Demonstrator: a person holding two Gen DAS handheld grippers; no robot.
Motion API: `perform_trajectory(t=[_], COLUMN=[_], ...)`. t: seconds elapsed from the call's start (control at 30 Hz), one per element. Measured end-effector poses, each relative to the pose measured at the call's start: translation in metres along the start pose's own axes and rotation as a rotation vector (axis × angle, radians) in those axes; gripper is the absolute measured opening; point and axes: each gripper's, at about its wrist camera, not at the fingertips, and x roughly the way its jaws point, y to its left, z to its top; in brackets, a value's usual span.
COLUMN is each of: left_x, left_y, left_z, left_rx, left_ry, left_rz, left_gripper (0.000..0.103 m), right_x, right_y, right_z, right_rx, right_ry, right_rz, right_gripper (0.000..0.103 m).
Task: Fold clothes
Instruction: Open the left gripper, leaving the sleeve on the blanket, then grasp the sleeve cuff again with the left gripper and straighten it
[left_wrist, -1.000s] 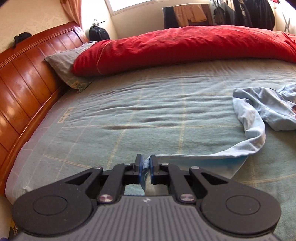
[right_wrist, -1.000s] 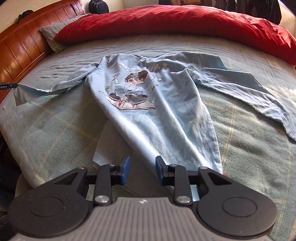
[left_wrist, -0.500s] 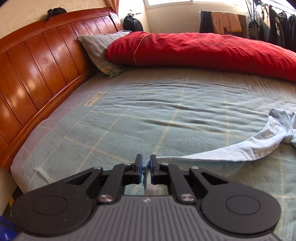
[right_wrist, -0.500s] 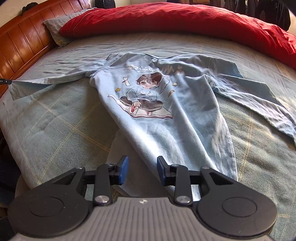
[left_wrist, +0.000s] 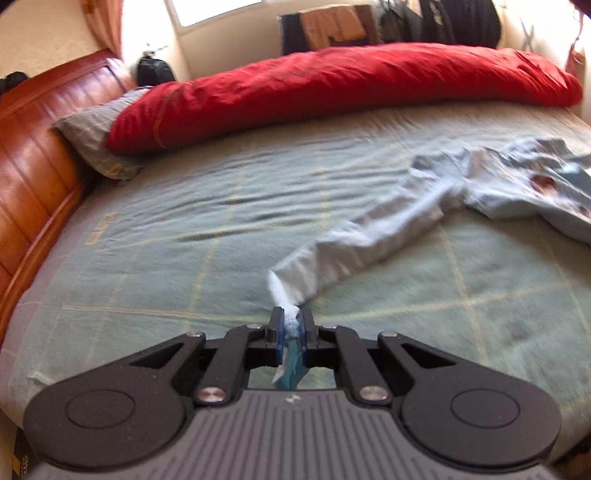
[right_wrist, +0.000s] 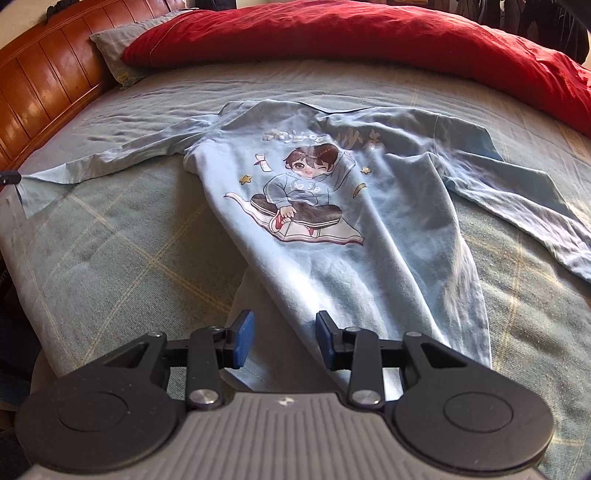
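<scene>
A light blue long-sleeved shirt (right_wrist: 332, 236) with a cartoon figure printed on its front lies face up on the bed. Its left sleeve (right_wrist: 110, 162) stretches toward the headboard side, and its cuff (left_wrist: 291, 325) is pinched in my left gripper (left_wrist: 291, 330), which is shut on it. In the left wrist view the sleeve (left_wrist: 369, 240) runs away to the right toward the shirt body. My right gripper (right_wrist: 284, 334) stands open just above the shirt's bottom hem, nothing between its blue pads. The right sleeve (right_wrist: 524, 206) lies spread toward the right.
The bed has a green checked sheet (right_wrist: 122, 236). A long red duvet roll (right_wrist: 332, 33) lies along the far side, with a grey pillow (right_wrist: 114, 48) by the wooden headboard (right_wrist: 40, 81). Dark clothes (left_wrist: 443, 22) hang under the window.
My left gripper has swung and moved, carrying the cuff so the sleeve now lies straighter toward the shirt body. The right gripper has edged closer over the hem, still open.
</scene>
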Motion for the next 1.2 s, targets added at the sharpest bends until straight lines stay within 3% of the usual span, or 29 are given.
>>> perform_trajectory(t=[0.2, 0.27, 0.33, 0.67, 0.73, 0.87, 1.07, 1.2], left_x=[0.004, 0.002, 0.002, 0.048, 0.061, 0.081, 0.104, 0.108], left_y=[-0.054, -0.059, -0.056, 0.017, 0.033, 0.053, 0.073, 0.069], left_z=[-0.03, -0.035, -0.035, -0.027, -0.026, -0.027, -0.031, -0.03], left_rx=[0.074, 0.085, 0.069, -0.255, -0.336, -0.442, -0.565, -0.578], left_ry=[0.109, 0.105, 0.101, 0.212, 0.247, 0.274, 0.31, 0.306], left_rz=[-0.154, -0.175, -0.171, -0.235, -0.287, -0.291, -0.289, -0.333], left_gripper=[0.007, 0.014, 0.014, 0.016, 0.019, 0.026, 0.036, 0.06], right_x=[0.004, 0.006, 0.009, 0.016, 0.019, 0.025, 0.026, 0.027], right_y=[0.013, 0.017, 0.02, 0.03, 0.03, 0.028, 0.042, 0.065], right_z=[0.002, 0.002, 0.002, 0.01, 0.011, 0.014, 0.024, 0.034], right_rx=[-0.025, -0.032, -0.037, -0.051, -0.048, -0.027, -0.028, -0.083], right_ry=[0.001, 0.006, 0.01, 0.012, 0.014, 0.021, 0.042, 0.065], right_rz=[0.033, 0.044, 0.052, 0.073, 0.073, 0.093, 0.248, 0.372], right_gripper=[0.041, 0.041, 0.041, 0.043, 0.043, 0.043, 0.047, 0.048])
